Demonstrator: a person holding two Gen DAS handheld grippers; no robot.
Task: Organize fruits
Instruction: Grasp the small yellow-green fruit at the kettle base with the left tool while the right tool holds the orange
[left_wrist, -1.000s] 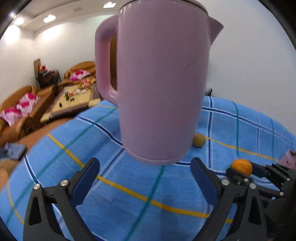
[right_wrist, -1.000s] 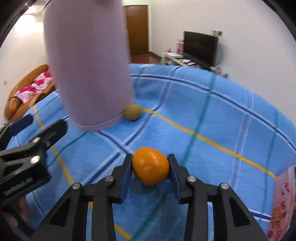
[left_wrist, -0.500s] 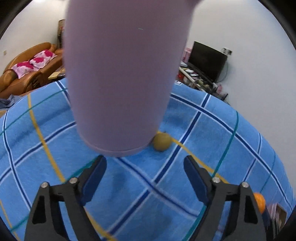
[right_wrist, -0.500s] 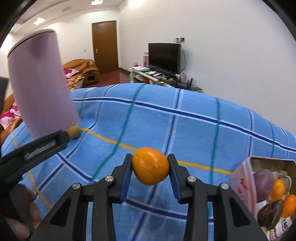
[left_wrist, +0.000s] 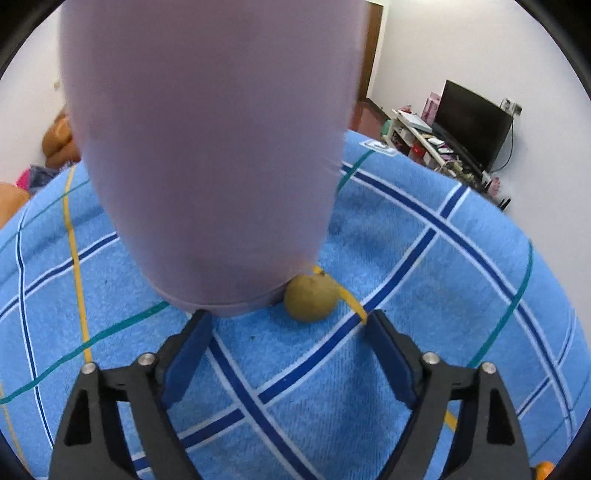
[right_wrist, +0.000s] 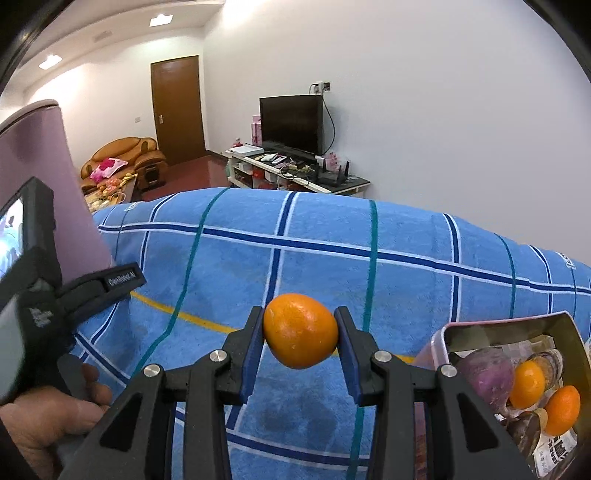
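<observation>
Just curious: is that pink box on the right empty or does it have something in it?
Not empty. The box holds two oranges, a purple fruit and more.

cloth: woven terry, matt, rough | jug: smooth pink plastic, satin | orange: glossy, dimpled peel | small fruit: dull, rough skin | box: shiny metal inside

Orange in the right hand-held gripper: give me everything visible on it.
The orange is a small, glossy, slightly oval citrus with a dimpled peel and no visible stem. It is clamped at its two sides between the blue pads of the right hand-held gripper, held clear above the blue plaid cloth, left of the fruit box.
</observation>
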